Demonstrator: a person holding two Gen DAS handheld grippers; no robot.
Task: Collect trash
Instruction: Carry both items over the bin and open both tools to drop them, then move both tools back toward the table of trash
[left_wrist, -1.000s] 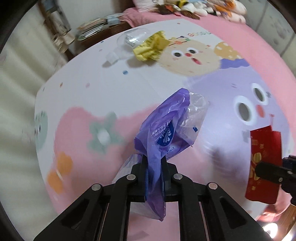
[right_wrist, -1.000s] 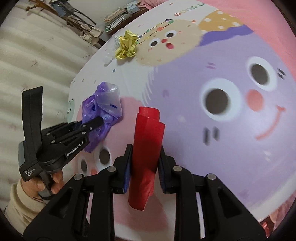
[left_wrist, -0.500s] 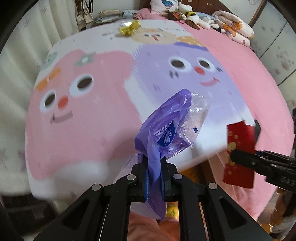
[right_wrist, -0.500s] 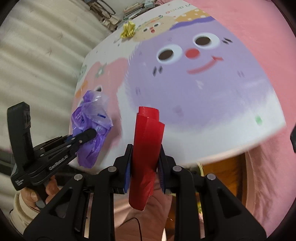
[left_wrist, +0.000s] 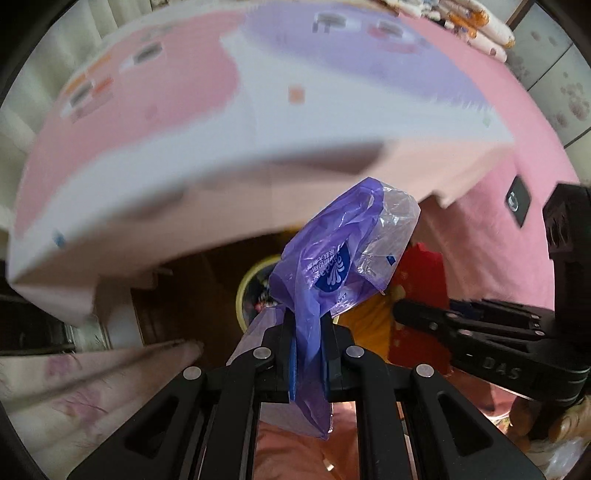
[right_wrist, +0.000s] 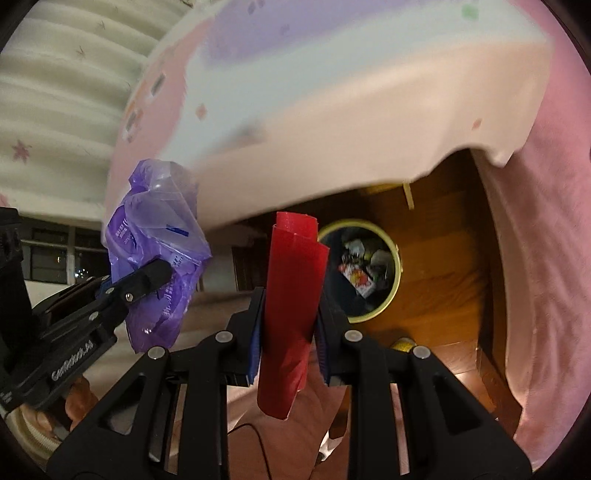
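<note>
My left gripper (left_wrist: 308, 328) is shut on a crumpled purple plastic bag (left_wrist: 332, 269) and holds it in the air. The bag also shows at the left of the right wrist view (right_wrist: 159, 258). My right gripper (right_wrist: 290, 321) is shut on a folded red packet (right_wrist: 291, 295), seen behind the bag in the left wrist view (left_wrist: 421, 280). A yellow-rimmed trash bin (right_wrist: 395, 291) with several scraps inside stands on the wooden floor below both grippers. In the left wrist view the bin (left_wrist: 243, 284) is mostly hidden by the bag.
The edge of the table with the cartoon cloth (left_wrist: 221, 155) hangs above the bin. A pink bedspread (right_wrist: 539, 221) runs along the right. Wooden floor (right_wrist: 450, 258) surrounds the bin. Curtains (right_wrist: 62, 92) are at the left.
Both grippers have come off the table top and dropped below its edge, still holding the bag and the packet. The bin on the floor has come into view.
</note>
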